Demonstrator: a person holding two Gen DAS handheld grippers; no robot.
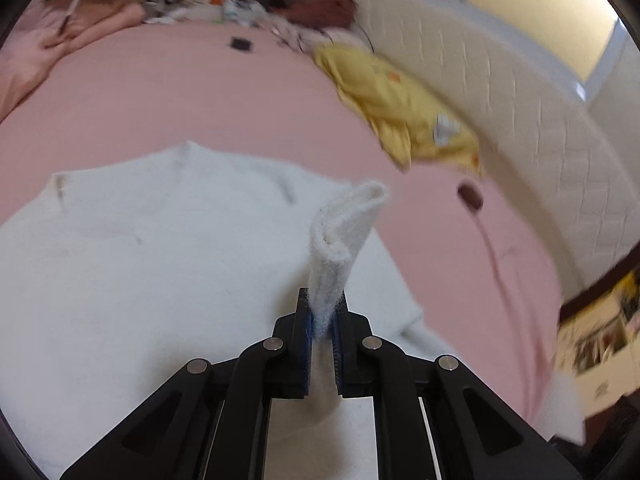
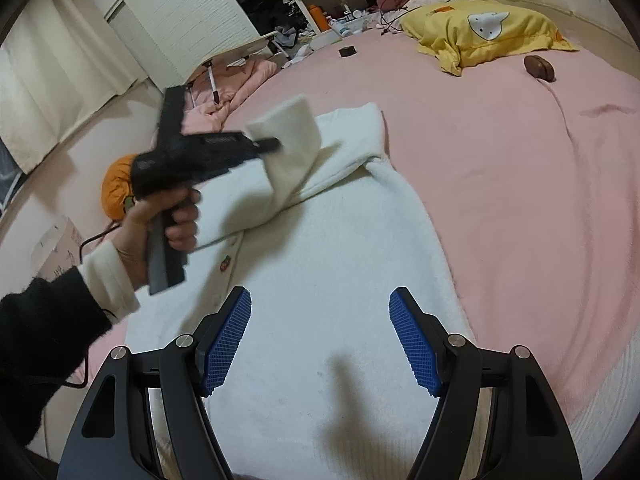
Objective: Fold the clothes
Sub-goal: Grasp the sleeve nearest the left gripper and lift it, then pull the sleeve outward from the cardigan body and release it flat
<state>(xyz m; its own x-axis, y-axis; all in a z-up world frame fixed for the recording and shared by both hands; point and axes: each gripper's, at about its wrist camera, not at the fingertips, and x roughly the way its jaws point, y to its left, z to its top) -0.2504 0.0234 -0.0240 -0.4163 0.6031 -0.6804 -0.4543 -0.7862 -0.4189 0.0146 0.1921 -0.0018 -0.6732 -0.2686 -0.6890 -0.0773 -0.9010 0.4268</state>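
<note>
The left gripper (image 1: 323,320) is clamped on the cuff of a sleeve (image 1: 340,240), the folded white fabric squeezed between its blue pads and standing up past the fingertips. In the right wrist view the same gripper (image 2: 276,144) shows from the side, lifted above the bed in the person's left hand (image 2: 160,224), with the sleeve (image 2: 292,152) hanging from it in a raised fold that runs down to the garment.

The right gripper (image 2: 320,340) hovers wide apart and holds nothing; its blue pads (image 2: 226,344) frame the lower part of the white sweater (image 2: 328,280).

The sweater lies spread flat on the pink bed (image 2: 520,184), small buttons visible along its left edge. In the left wrist view its body (image 1: 140,260) fills the foreground under the gripper.

Farther out, a yellow pillow (image 2: 480,32) with a white animal face rests near the head of the bed, and a small brown object (image 2: 540,67) lies just beside it on the sheet. A dark little square (image 2: 347,52) sits on the far side of the bed. A pink blanket (image 2: 232,88) is bunched at the bed's left edge, and an orange bag (image 2: 116,192) sits on the floor beyond.
</note>
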